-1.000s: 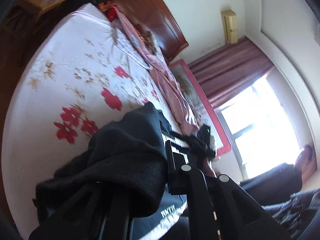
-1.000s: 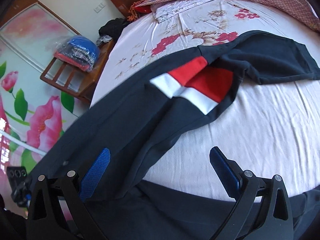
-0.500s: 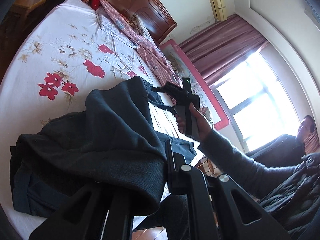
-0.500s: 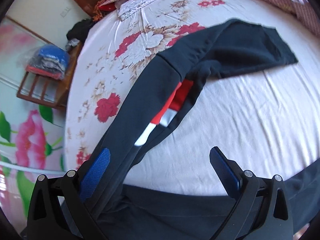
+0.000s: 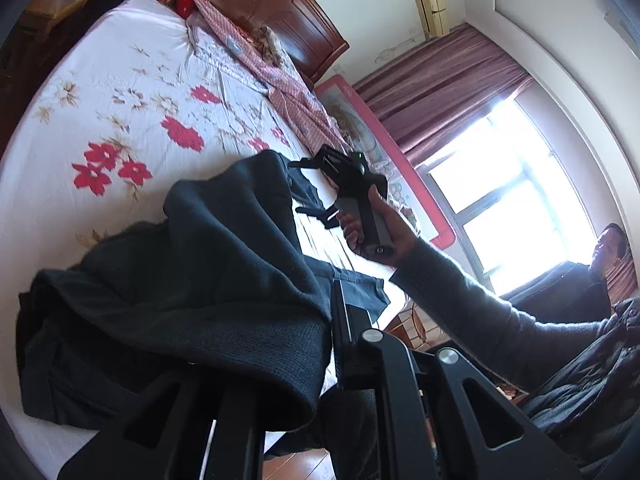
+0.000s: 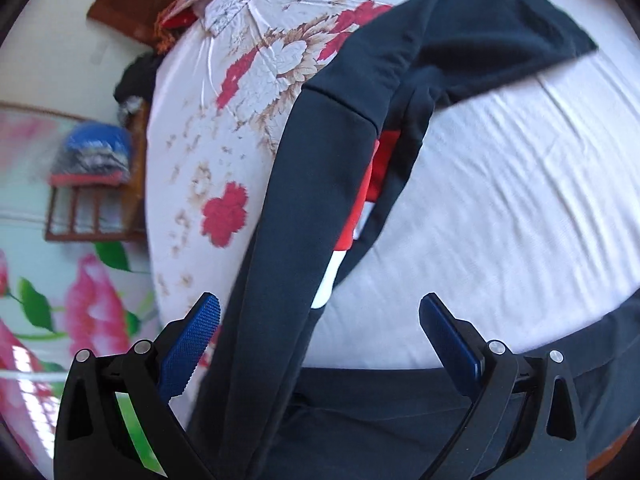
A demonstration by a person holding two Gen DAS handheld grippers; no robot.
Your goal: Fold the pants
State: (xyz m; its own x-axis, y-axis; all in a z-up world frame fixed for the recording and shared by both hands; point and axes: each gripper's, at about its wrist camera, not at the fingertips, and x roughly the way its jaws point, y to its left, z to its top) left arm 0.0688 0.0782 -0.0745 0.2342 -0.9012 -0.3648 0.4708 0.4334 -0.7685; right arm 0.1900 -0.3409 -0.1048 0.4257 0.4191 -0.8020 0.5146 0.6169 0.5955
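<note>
From my left wrist camera I see the left gripper (image 5: 316, 356) clamped tight on a thick fold of the dark pants (image 5: 224, 280), whose soft knit cloth drapes over the near finger and heaps on the near side of the bed (image 5: 100, 92). Only this view shows the right gripper (image 5: 320, 188) from outside: a black tool held in one hand (image 5: 372, 228) with a grey knit sleeve (image 5: 472, 308), hovering over the far stretch of cloth, plus the maroon curtain (image 5: 444, 88), the bright window (image 5: 504, 184) and the polished wooden headboard (image 5: 276, 4). From my right wrist camera the right gripper (image 6: 320, 328) stands wide open, its two blue ribbed pads (image 6: 192, 340) apart, one pant leg (image 6: 304, 240) running between them without either pad pressing it. Only here do I see the red and white panel (image 6: 360, 208) inside the dark leg, and the far cuff lying flat on the wrinkled white floral sheet (image 6: 500, 208). A wooden rack (image 6: 92, 208) with a blue bundle stands left of the bed.
</note>
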